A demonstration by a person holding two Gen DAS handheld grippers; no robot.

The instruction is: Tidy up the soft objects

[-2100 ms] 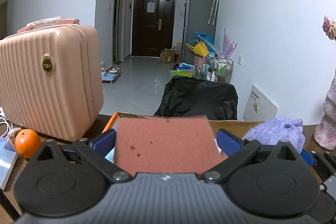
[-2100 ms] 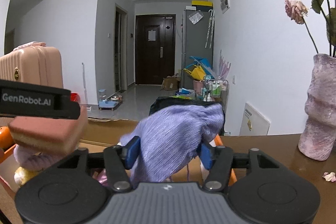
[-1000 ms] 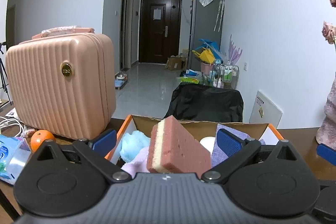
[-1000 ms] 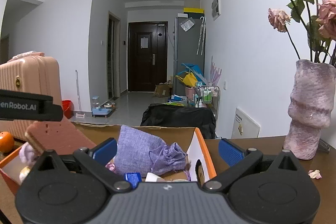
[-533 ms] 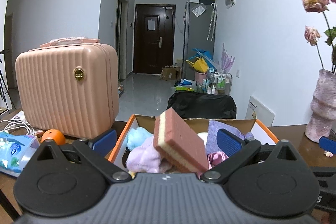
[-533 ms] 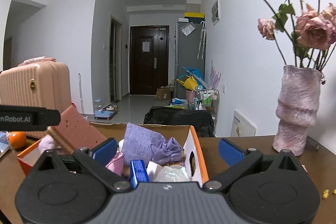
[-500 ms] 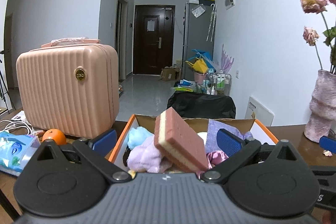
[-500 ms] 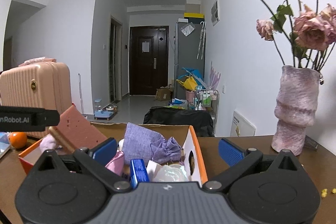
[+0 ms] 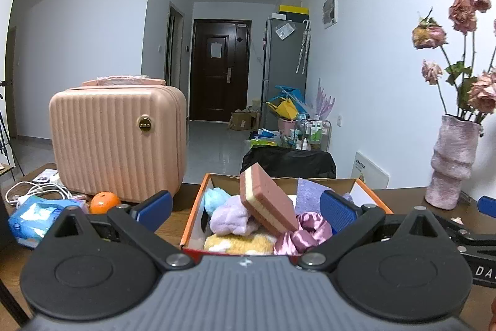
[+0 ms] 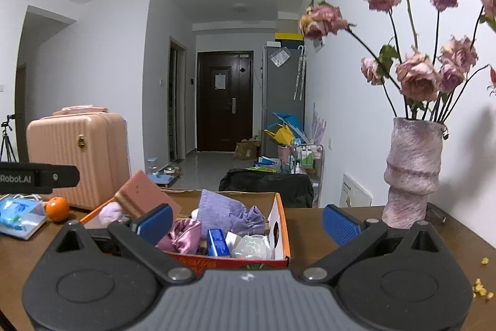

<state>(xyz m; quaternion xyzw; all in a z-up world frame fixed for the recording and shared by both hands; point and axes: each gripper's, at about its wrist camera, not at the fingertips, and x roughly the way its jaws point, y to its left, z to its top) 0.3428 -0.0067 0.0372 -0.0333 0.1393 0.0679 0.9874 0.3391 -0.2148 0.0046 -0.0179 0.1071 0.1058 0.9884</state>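
An orange-rimmed cardboard box [image 9: 193,216] stands on the brown table, filled with soft items. A pink-and-cream sponge [image 9: 266,200] leans tilted on a lilac fluffy cloth [image 9: 231,214], beside a blue fluffy piece [image 9: 215,199], a yellow plush [image 9: 238,242] and a pink satin scrunchie [image 9: 305,233]. A lilac drawstring pouch [image 10: 228,214] lies at the back right of the box [image 10: 283,225]. My left gripper [image 9: 245,207] is open and empty, short of the box. My right gripper [image 10: 247,221] is also open and empty, in front of the box's right half.
A pink ribbed suitcase [image 9: 117,141] stands left of the box, with an orange [image 9: 104,202], a blue tissue pack [image 9: 37,219] and a white cable [image 9: 34,193] near it. A pink vase of dried roses [image 10: 412,172] stands at the right. Yellow crumbs [image 10: 480,289] dot the table.
Both grippers opened and drew back from the box. The sponge left my left gripper and the lilac pouch left my right one; both now rest in the box.
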